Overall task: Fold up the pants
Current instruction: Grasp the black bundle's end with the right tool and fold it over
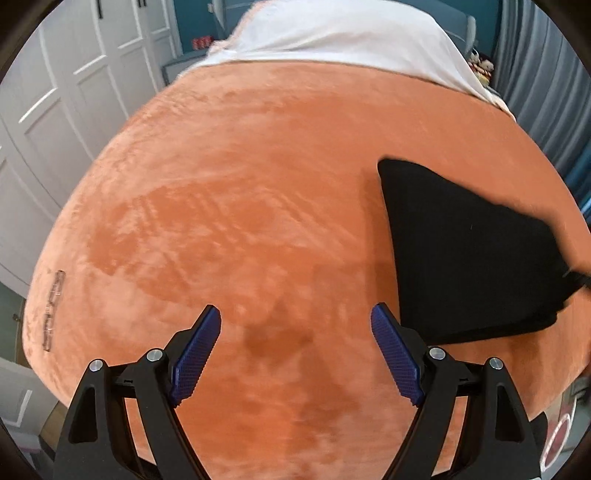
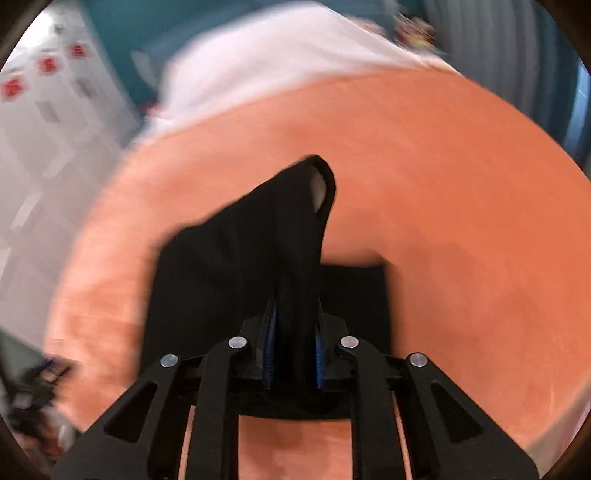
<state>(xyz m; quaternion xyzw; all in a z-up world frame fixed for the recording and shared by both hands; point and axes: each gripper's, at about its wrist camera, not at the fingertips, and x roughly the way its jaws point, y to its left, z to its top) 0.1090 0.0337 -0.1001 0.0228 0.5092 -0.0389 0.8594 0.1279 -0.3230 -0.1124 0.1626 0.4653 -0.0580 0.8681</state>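
- On the bed, an orange plush blanket (image 1: 258, 184) covers the working surface; a white sheet (image 1: 332, 33) lies at the far end.
- Black pants (image 1: 461, 251) sit on the blanket to the right of the left tool, partly folded into a compact dark stack.
- Right tool (image 2: 293, 354): jaws together, clamped on a bunched layer of the pants (image 2: 258, 240). The gripped part rises from the tool to a peak, where a pale inner lining shows, while a flat lower layer rests on the blanket beneath.
- Left tool (image 1: 295, 347): jaws wide apart, holding nothing, poised above bare blanket just beside the near left corner of the pants. It does not touch the cloth.
- The right wrist view is heavily blurred; fine detail of the grip cannot be confirmed.
- Judgement: a fold is under way, with the lifted layer not yet laid down.
- Risk: the lower layer is unpinned, so it may drag or skew with the lifted part.
- Risk: the grip takes a thick bunch, not a clean edge; a layer may slip free and the fold land crooked.
- Risk: plush pile may catch the cloth and wrinkle it.
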